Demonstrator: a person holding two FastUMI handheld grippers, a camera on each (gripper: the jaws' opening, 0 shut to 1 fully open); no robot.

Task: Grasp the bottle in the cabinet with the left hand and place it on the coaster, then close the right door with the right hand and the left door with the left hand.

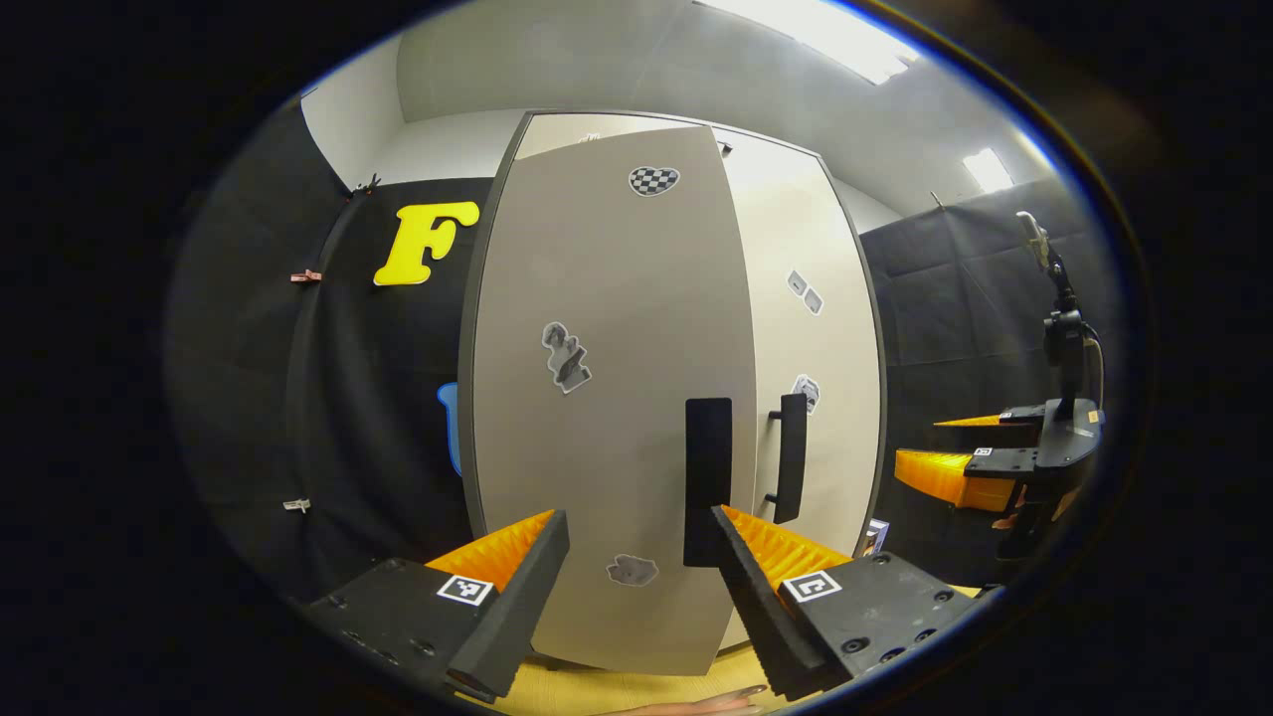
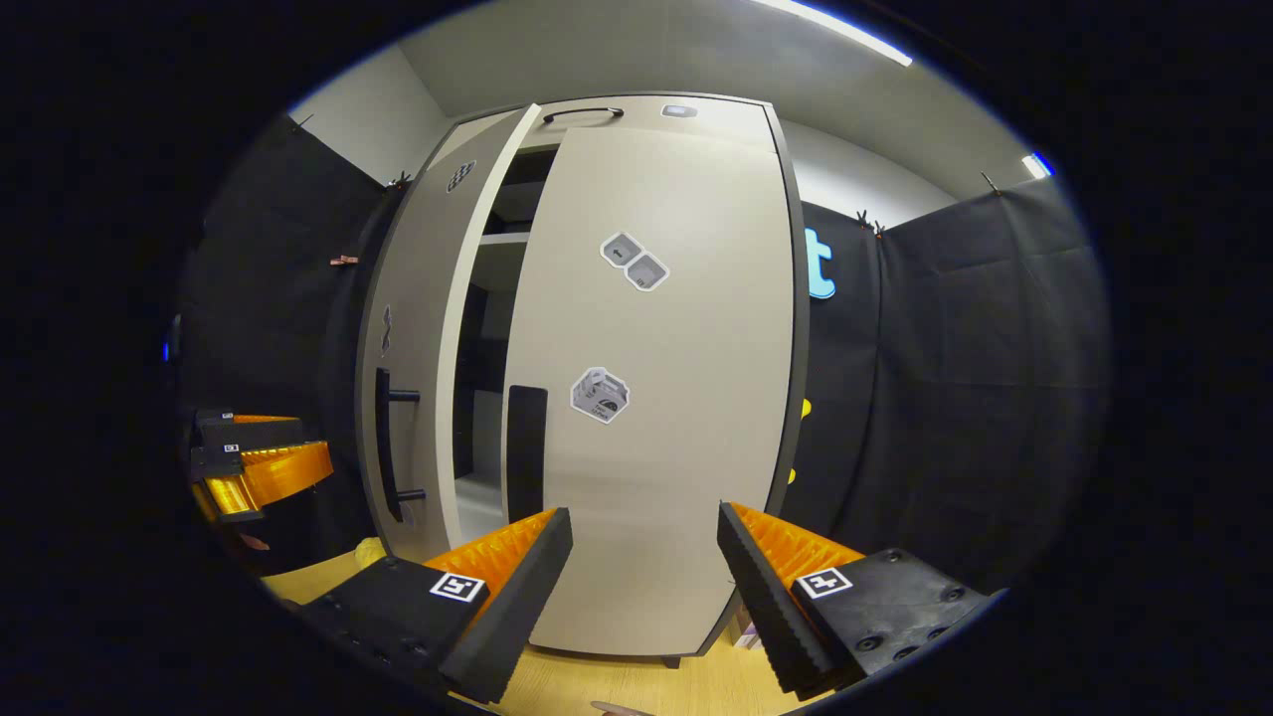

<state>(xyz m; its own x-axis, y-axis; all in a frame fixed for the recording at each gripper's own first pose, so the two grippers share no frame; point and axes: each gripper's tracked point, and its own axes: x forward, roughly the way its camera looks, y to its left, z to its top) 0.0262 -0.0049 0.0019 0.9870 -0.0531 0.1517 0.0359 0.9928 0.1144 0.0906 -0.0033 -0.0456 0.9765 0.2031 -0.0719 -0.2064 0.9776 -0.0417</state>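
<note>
Wooden tabletop (image 2: 617,686), left door (image 2: 413,328) ajar

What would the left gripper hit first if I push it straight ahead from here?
Most likely the flat face of the left door. The left gripper is open and points at that panel, with the door's black handle just right of centre. Depth is unclear, but nothing stands between.
</note>
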